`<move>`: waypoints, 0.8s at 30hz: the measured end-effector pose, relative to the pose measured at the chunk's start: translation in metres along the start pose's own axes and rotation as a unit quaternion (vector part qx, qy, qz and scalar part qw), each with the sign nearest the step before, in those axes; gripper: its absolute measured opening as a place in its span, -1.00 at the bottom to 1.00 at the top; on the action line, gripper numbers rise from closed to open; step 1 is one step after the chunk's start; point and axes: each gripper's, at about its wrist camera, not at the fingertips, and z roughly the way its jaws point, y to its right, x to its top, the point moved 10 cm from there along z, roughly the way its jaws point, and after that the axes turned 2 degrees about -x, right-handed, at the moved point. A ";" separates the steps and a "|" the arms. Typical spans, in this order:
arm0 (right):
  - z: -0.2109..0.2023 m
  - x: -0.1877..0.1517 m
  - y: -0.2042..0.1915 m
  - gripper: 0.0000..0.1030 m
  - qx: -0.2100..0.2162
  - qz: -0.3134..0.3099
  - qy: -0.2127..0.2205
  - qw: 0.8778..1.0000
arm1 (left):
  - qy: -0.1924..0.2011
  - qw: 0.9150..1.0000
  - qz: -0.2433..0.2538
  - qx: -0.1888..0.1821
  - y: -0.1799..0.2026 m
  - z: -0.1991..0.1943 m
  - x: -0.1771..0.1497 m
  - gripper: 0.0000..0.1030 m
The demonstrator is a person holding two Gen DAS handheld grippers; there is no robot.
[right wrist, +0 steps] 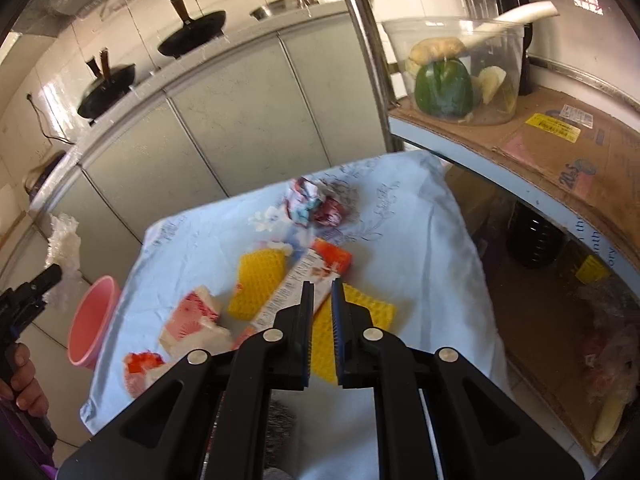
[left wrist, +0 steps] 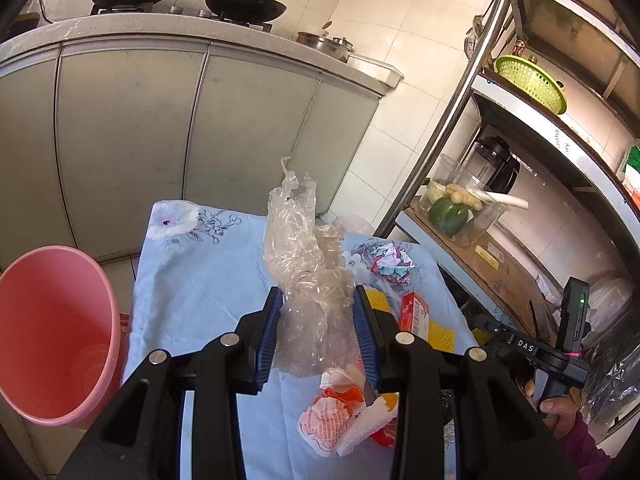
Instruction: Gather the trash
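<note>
In the left wrist view my left gripper [left wrist: 319, 300] is shut on a crumpled clear plastic bag [left wrist: 308, 248] that stands up between its blue pads, above the light blue cloth [left wrist: 200, 272]. A pink bin [left wrist: 52, 320] sits low at the left beside the table. My right gripper [right wrist: 322, 286] hovers over the cloth with its jaws almost together and nothing between them. Just beyond its tips lie a red and white box [right wrist: 308, 276] and yellow sponge pieces [right wrist: 258, 280]. A crumpled paper ball [right wrist: 308, 200] lies farther back. Orange and white wrappers [right wrist: 196, 316] lie at the near left.
Grey cabinets [left wrist: 140, 140] with woks [left wrist: 244, 4] on the counter stand behind the table. A metal shelf rack [right wrist: 520, 132] at the right holds a clear tub of vegetables [right wrist: 452, 76]. A person's hand [right wrist: 24, 376] grips the left tool.
</note>
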 end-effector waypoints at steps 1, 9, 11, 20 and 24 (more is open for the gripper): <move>0.006 -0.004 0.006 -0.53 -0.013 0.002 -0.015 1.000 | -0.002 1.000 -0.001 -0.001 -0.001 0.002 0.000 -0.32; 0.048 -0.042 0.019 -0.08 -0.024 0.026 -0.094 0.995 | -0.025 1.000 -0.002 -0.006 -0.005 0.020 -0.001 -0.32; 0.054 -0.045 0.017 -0.08 -0.034 0.012 -0.099 0.994 | -0.030 1.000 0.000 -0.007 -0.004 0.024 -0.002 -0.32; 0.060 -0.045 0.011 -0.08 -0.063 -0.041 -0.080 0.994 | -0.049 0.999 0.001 -0.004 0.001 0.034 -0.009 -0.32; 0.057 -0.044 0.003 -0.57 -0.054 -0.062 -0.068 0.994 | -0.047 0.999 0.006 0.001 0.004 0.032 -0.007 -0.32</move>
